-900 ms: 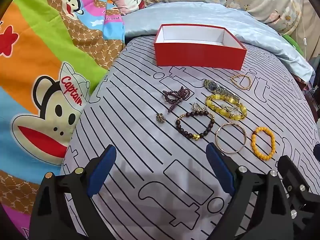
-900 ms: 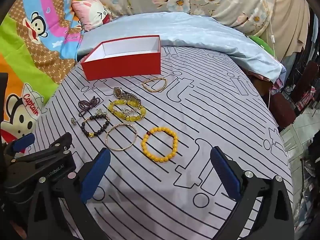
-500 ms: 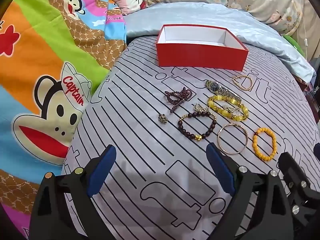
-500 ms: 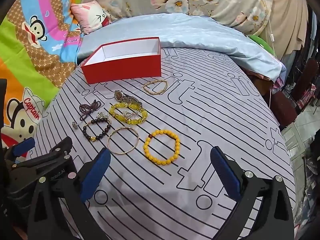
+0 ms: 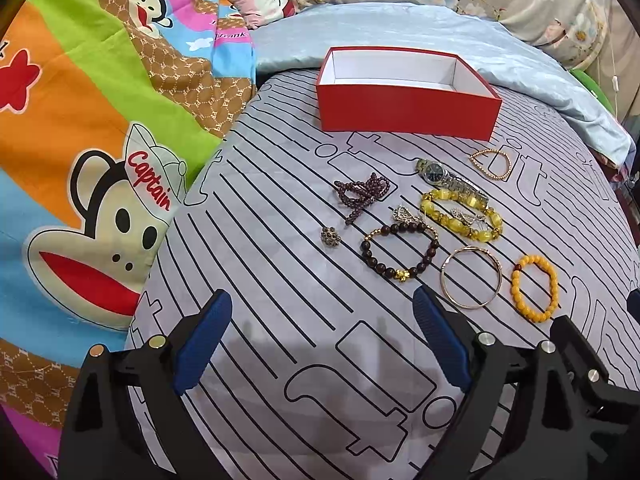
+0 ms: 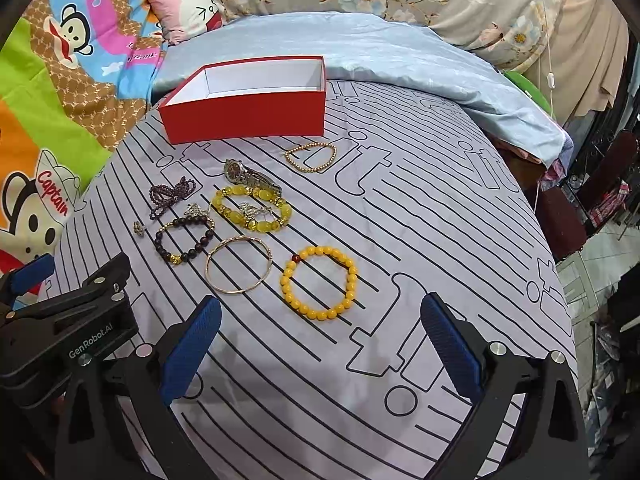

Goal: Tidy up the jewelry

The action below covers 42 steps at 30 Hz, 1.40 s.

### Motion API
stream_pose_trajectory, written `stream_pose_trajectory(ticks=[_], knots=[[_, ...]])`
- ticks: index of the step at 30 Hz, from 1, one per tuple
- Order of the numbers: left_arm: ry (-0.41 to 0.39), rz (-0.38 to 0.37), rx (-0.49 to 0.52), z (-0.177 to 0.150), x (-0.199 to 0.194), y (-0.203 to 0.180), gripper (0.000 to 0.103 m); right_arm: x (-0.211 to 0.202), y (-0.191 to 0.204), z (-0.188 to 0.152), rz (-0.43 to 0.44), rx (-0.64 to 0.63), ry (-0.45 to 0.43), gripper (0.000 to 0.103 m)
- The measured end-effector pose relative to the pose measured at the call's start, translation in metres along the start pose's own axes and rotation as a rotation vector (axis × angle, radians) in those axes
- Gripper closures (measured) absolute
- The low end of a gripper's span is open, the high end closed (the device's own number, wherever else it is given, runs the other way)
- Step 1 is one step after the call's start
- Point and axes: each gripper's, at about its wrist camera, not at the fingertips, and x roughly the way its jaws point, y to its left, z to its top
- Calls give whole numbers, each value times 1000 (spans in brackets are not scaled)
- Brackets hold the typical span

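An empty red box (image 5: 408, 110) (image 6: 248, 118) with a white inside stands at the far side of the striped grey cloth. Nearer lie several jewelry pieces: an orange bead bracelet (image 5: 534, 289) (image 6: 319, 282), a thin gold bangle (image 5: 471, 277) (image 6: 239, 265), a dark bead bracelet (image 5: 398, 251) (image 6: 185, 240), a chunky yellow bracelet (image 5: 460, 214) (image 6: 251, 209), a watch (image 5: 450, 179) (image 6: 250, 176), a gold bead chain (image 5: 492, 164) (image 6: 311, 157), a purple bead strand (image 5: 362, 194) (image 6: 170, 196) and a small brooch (image 5: 330, 236). My left gripper (image 5: 322, 340) and right gripper (image 6: 320, 344) hover open and empty, short of the jewelry.
A bright cartoon-monkey blanket (image 5: 80, 160) lies to the left, a pale blue quilt (image 5: 400, 36) and a pink pillow (image 6: 188, 10) behind the box. The bed edge drops off at the right, by a dark chair (image 6: 608, 184).
Both grippers have drawn slightly closer to the jewelry, so the pieces sit a little lower in each view. Both have stayed open.
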Motion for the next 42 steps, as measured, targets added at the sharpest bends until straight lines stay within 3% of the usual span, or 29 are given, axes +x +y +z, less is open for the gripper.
stream_pose_trajectory(ticks=[24, 42], knots=[[-32, 2, 6, -1, -6, -5, 14, -6, -8, 1, 39, 48, -42, 5], [-13, 2, 5, 0, -4, -3, 14, -4, -5, 1, 45, 26, -14, 5]])
